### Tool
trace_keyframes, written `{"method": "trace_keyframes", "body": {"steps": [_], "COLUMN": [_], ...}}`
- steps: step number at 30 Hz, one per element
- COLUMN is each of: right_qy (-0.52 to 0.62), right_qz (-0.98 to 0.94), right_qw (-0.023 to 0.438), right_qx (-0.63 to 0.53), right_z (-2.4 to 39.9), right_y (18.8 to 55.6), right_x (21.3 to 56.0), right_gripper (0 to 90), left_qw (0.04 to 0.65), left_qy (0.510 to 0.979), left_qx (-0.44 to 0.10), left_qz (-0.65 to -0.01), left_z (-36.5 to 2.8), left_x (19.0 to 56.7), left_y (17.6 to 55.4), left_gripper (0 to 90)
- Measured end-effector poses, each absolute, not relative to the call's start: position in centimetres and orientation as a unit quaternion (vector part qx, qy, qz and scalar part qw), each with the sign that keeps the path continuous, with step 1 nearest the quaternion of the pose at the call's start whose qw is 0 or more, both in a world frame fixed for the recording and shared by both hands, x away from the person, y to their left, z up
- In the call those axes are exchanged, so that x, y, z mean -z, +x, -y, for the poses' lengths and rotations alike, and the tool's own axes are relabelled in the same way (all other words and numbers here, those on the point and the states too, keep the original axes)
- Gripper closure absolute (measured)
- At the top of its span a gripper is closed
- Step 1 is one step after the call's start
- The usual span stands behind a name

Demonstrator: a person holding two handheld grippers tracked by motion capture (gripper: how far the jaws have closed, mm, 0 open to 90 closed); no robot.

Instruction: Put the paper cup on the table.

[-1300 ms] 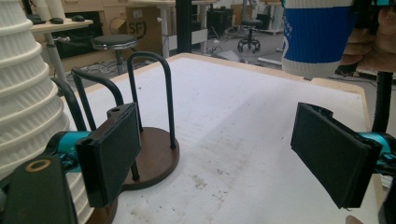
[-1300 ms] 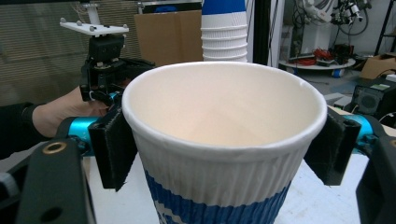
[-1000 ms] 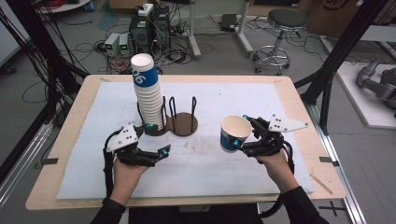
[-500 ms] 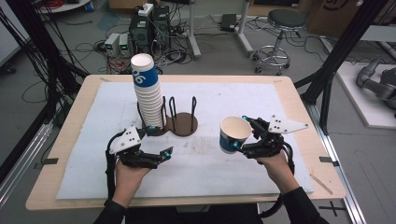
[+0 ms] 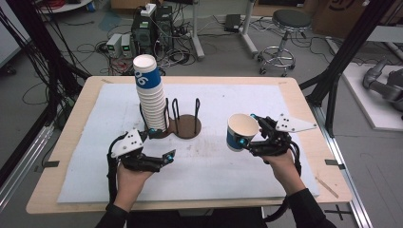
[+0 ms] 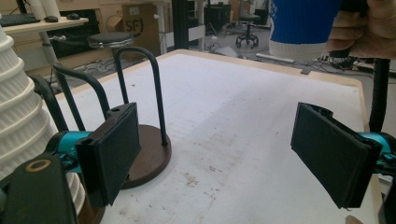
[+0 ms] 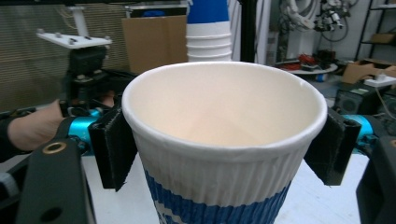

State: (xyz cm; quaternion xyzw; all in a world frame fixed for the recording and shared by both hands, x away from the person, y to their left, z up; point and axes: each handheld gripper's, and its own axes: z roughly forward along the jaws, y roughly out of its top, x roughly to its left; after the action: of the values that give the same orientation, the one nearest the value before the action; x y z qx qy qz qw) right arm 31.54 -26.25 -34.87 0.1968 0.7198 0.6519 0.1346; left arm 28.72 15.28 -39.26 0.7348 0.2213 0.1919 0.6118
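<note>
The right gripper [image 7: 224, 140] is clamping a paper cup [image 7: 219, 154] just under its rim, one black pad pressing on each side, and the cup is standing upright with its pale, empty inside facing up. Behind it the cup stack [image 7: 208, 30] is rising, blue at the top and white rims below. At the left the other hand [image 7: 28, 128] is holding the left gripper [image 7: 86, 79], with a cardboard box [image 7: 154, 39] standing farther back.

The high view looked forward and down on the white-covered wooden table [image 5: 285, 95] from above the person's side. The left tool [image 6: 224, 154] camera sat low, facing the right hand. The right tool [image 7: 224, 144] camera looked close over its white-and-blue ribbed paper cup [image 7: 219, 154], a thing all views shared.
</note>
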Motion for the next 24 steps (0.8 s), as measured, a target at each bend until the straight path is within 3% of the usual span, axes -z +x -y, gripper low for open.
{"method": "trace_keyframes", "body": {"steps": [24], "right_qy": [0.279], "right_qz": [-0.698], "right_qw": [0.213], "right_qx": [-0.624], "right_z": [29.8], "right_y": [35.7], "right_x": [35.6], "right_gripper": [22.4], "left_qw": [0.604], "left_qy": [0.743], "left_qx": [-0.191], "left_qz": [-0.215], "left_z": [-14.7], "left_x": [39.6], "left_y": [28.7], "left_gripper": [15.8]}}
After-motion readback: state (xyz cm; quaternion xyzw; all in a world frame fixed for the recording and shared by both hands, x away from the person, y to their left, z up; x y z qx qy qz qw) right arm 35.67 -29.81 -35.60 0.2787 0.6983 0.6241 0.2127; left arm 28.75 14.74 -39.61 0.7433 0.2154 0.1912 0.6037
